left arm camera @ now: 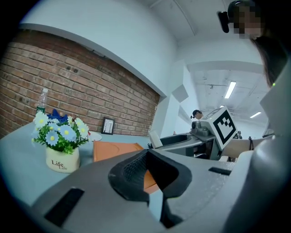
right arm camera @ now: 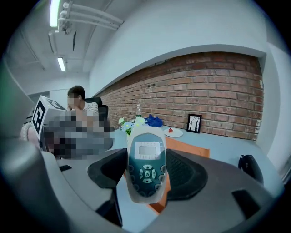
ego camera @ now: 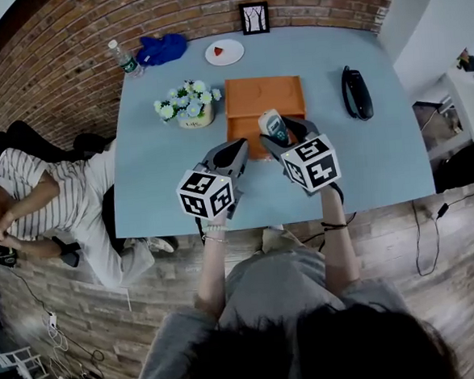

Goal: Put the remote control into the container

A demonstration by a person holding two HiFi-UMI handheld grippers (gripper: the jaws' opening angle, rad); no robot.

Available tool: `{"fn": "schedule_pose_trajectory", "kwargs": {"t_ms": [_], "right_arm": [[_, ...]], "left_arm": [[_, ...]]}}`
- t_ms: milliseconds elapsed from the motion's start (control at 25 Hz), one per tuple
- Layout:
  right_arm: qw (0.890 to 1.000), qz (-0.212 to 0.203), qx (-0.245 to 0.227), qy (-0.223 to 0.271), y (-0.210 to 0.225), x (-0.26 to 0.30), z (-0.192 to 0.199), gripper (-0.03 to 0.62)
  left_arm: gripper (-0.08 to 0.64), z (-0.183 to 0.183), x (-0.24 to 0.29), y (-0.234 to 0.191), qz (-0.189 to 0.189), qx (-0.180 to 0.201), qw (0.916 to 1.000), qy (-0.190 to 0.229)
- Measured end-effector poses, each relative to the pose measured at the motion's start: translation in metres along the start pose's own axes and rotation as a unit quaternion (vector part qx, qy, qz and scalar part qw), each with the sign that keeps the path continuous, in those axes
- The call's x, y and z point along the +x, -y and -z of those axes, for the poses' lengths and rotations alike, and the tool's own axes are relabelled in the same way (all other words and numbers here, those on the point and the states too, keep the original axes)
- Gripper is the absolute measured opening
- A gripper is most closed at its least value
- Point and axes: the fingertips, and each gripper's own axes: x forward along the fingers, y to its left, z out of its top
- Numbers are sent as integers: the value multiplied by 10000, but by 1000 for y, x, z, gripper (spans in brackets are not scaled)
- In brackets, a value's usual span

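- The left gripper (left arm camera: 146, 152) hangs nearest the person, just short of the near left corner of the shallow orange rectangular tray (ego camera: 255, 102). Its ribbed dark pads meet at the tips with nothing between them.
- Beside it, the right gripper (right arm camera: 146, 154) is clamped on the white remote control (right arm camera: 146, 169) with a dark teal keypad. The screen end sticks out past the jaw tips, above the tray's near edge and not inside the tray.
- The tray lies on the pale blue table (ego camera: 164, 182).
- Just left of the tray stands a white pot of blue and white flowers (ego camera: 189, 108).
- Right of the tray, well apart from it, lies a black telephone handset (ego camera: 356, 92).
- Beyond the tray are a white plate (ego camera: 224, 52) holding something small and red, a crumpled blue cloth (ego camera: 162, 48) and a clear plastic bottle (ego camera: 124, 60).
- Farthest, a black-framed picture (ego camera: 254, 17) stands by the brick wall.
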Motion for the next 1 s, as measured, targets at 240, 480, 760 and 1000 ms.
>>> {"fn": "schedule_pose_trajectory", "kwargs": {"t_ms": [240,480,760,1000], "right_arm": [[9991,-196,-179,-336,8,26,8,267],[9976,-395,-195,-536,4,40,19,267],[9929,-511,-379,-1008,3,57,30,267],[9880,-647,-470,-1324,5,73,44,267]], "left_arm": [[3,12,15,-20,-90,-230,9996,-111],[3,17,19,-29,-119,-381,9990,-181],[3,28,27,-35,122,-514,9971,-553],[3,36,36,-46,184,-567,9958,-695]]}}
